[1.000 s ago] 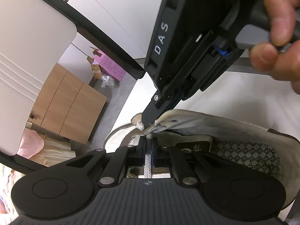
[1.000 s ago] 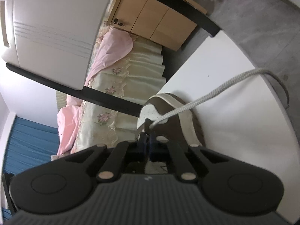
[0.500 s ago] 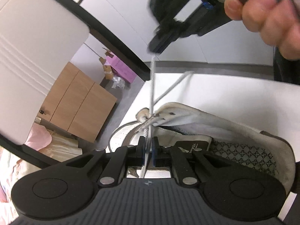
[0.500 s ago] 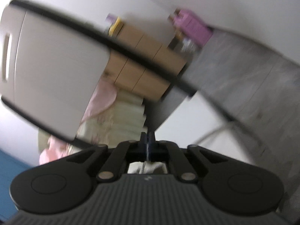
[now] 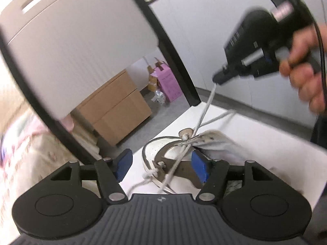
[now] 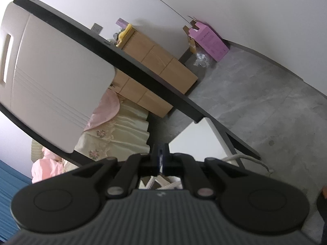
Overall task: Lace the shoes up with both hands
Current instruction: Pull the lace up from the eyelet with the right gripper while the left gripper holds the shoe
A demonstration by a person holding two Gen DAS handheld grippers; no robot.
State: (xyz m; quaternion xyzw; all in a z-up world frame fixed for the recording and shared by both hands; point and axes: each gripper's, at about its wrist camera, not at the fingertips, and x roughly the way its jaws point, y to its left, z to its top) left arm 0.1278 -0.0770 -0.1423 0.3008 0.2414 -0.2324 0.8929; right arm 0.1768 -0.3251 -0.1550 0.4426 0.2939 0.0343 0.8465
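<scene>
Shoe [image 5: 212, 143] lies on its side on the white tabletop [image 5: 265, 134], just ahead of the left gripper [image 5: 162, 164], with its pale opening toward the camera and its eyelet flap raised. The left gripper's blue-padded fingers [image 5: 199, 168] stand wide apart; they have just been opening, and a strand of white shoelace [image 5: 202, 117] runs through the gap between them without either pad pressing on it. That strand passes over the shoe's tongue and through the eyelets on the flap. Below the shoe's near rim a short knotted piece of lace hangs beside a brown strap.

Above and to the right of the shoe, in the left wrist view, the right gripper [image 5: 217, 80] hangs in the air with its fingers pinched shut on the lace, which runs taut and steep from the eyelets up to its tip. A second, slacker length of lace leaves the shoe and trails off across the tabletop to the right. A hand [image 5: 302, 69] grips the handle of the right gripper.

Beyond the shoe, past the tabletop's far edge, stand a wooden cabinet [image 5: 120, 110] and a pink box [image 5: 165, 81] on the grey floor. To the shoe's upper left looms a pale chair back [image 5: 71, 40] in a black frame.
</scene>
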